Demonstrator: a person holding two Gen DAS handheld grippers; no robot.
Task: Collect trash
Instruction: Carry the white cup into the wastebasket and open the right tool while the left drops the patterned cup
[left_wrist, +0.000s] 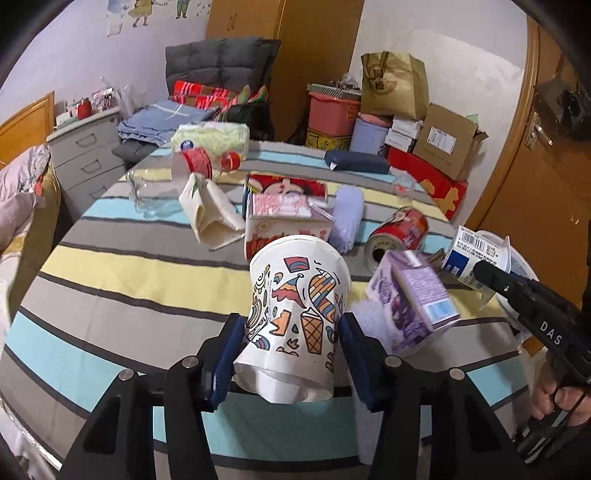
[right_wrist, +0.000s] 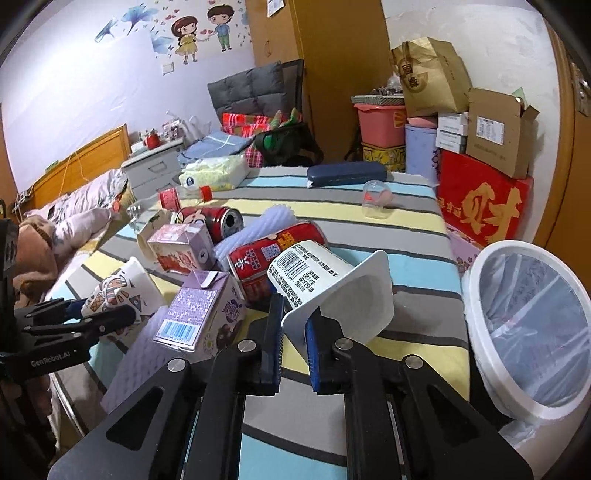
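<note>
The left gripper (left_wrist: 291, 339) has its fingers clamped on a crumpled patterned paper cup (left_wrist: 295, 314), and the right gripper (right_wrist: 294, 317) is pinched tight on the rim of a white yogurt tub (right_wrist: 332, 284). Near right, a white bin (right_wrist: 528, 332) holds only its clear liner. On the striped surface (left_wrist: 129, 295) lie two red cans (right_wrist: 269, 258), two cartons (right_wrist: 199, 310) and an overturned glass jar (left_wrist: 151, 192).

White paper cup (left_wrist: 295, 306) with colourful ice-cream doodles; worktop cloth (left_wrist: 129, 295) striped grey, yellow, turquoise; purple carton (left_wrist: 410, 306); red can (left_wrist: 400, 230).

I read "DAS" on the right gripper (left_wrist: 484, 271) body — "GenRobot.AI" on the left gripper (right_wrist: 122, 314) body. Red box (right_wrist: 484, 206) carries a large gold "财". Barcodes elsewhere too small to read.
</note>
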